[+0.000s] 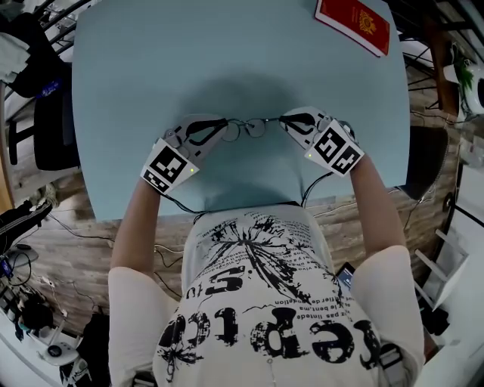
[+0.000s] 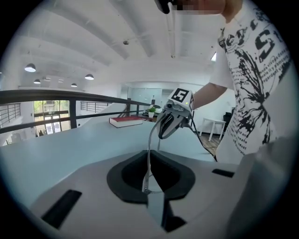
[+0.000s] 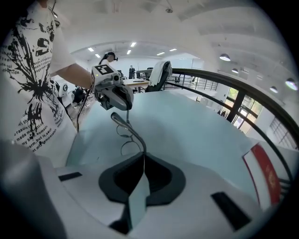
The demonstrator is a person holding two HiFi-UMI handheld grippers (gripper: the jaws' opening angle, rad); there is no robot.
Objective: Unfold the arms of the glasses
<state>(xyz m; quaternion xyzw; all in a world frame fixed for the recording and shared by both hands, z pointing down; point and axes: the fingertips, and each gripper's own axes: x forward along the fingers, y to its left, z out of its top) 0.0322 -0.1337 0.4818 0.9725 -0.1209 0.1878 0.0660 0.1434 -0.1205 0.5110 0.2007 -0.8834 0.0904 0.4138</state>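
Thin wire-framed glasses [image 1: 246, 128] hang a little above the pale blue table [image 1: 144, 68], stretched between both grippers. My left gripper [image 1: 219, 127] is shut on the frame's left end. In the left gripper view the jaws [image 2: 149, 189] pinch a thin metal piece that runs up toward the other gripper [image 2: 172, 122]. My right gripper [image 1: 286, 119] is shut on the right end. In the right gripper view a slim arm of the glasses [image 3: 126, 127] leaves the closed jaws [image 3: 144, 161], with the lens rims [image 3: 125, 142] beyond and the left gripper [image 3: 112, 93] behind them.
A red book [image 1: 354, 21] lies at the table's far right corner and also shows in the left gripper view [image 2: 127, 121]. A dark chair [image 1: 49, 125] stands left of the table. Cables trail over the near table edge [image 1: 249, 204] by the person's printed shirt.
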